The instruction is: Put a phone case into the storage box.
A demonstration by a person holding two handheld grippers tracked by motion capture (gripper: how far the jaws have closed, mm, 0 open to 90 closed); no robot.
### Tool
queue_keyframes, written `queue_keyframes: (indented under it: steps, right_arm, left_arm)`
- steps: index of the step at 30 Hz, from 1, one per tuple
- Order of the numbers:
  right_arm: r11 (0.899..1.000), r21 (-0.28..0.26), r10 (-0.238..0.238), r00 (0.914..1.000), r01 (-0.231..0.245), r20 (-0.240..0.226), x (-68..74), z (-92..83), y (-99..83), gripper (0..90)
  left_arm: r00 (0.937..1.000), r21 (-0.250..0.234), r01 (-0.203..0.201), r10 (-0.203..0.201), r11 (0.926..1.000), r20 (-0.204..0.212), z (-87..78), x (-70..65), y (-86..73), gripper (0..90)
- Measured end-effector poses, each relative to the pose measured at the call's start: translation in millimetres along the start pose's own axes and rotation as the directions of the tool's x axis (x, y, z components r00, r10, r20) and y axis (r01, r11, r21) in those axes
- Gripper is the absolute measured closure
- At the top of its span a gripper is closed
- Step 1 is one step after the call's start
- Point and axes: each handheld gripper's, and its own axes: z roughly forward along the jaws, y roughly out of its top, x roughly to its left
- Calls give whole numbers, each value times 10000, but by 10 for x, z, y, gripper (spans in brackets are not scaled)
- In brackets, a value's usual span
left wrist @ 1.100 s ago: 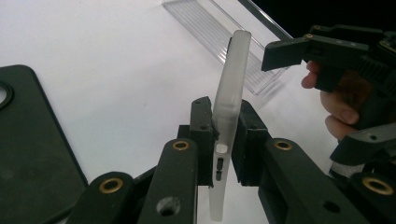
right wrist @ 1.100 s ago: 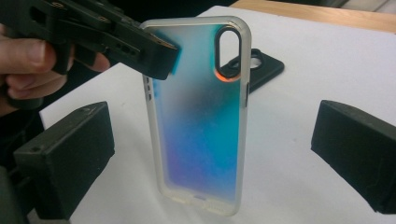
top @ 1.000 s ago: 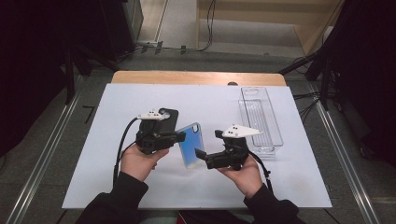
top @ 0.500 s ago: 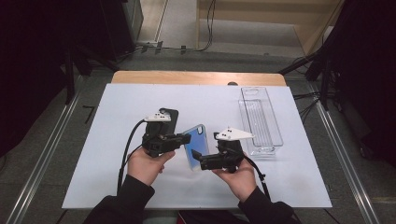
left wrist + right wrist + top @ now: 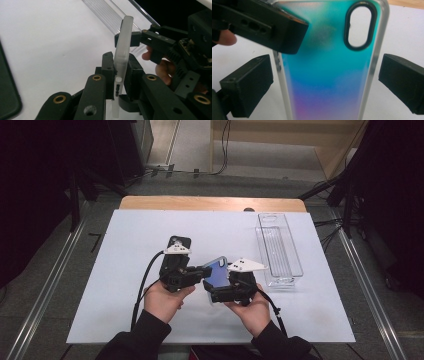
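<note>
A phone case [image 5: 219, 271] with a teal-to-purple back and frosted rim is held on edge above the white table [image 5: 125, 310]. My left gripper [image 5: 206, 270] is shut on its lower end; the pads clamp front and back of the case [image 5: 123, 47]. My right gripper [image 5: 214, 291] comes in from the right. In the right gripper view its jaws stand open on either side of the case [image 5: 327, 75], with narrow gaps at the long edges. The left gripper's pad [image 5: 267, 27] covers the case's upper left corner there. A black phone [image 5: 180, 241] lies flat behind the left hand.
A clear plastic tray [image 5: 280, 250] stands at the right of the table, just beyond the right hand; its ribbed wall [image 5: 112, 17] rises behind the case. The dark phone edge [image 5: 6, 95] lies near the left gripper. A wooden strip [image 5: 210, 202] runs along the far edge.
The left hand has carried the case a little to the right, in between the right gripper's jaws. The right hand has barely moved.
</note>
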Motion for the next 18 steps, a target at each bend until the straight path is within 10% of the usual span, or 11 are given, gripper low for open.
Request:
queue_keyframes:
  steps: [6,18]
  right_arm:
    - [9999,-163,-57,9999,54,-157,-10,-13,-5,143]
    - [9999,-22,-145,9997,144,-194,-20,-20,22,157]
  left_arm:
    - [10000,-23,1,-1,10000,3,17,-17,-6,811]
    - [9997,-123,-208,210,9997,142,-16,-20,3,708]
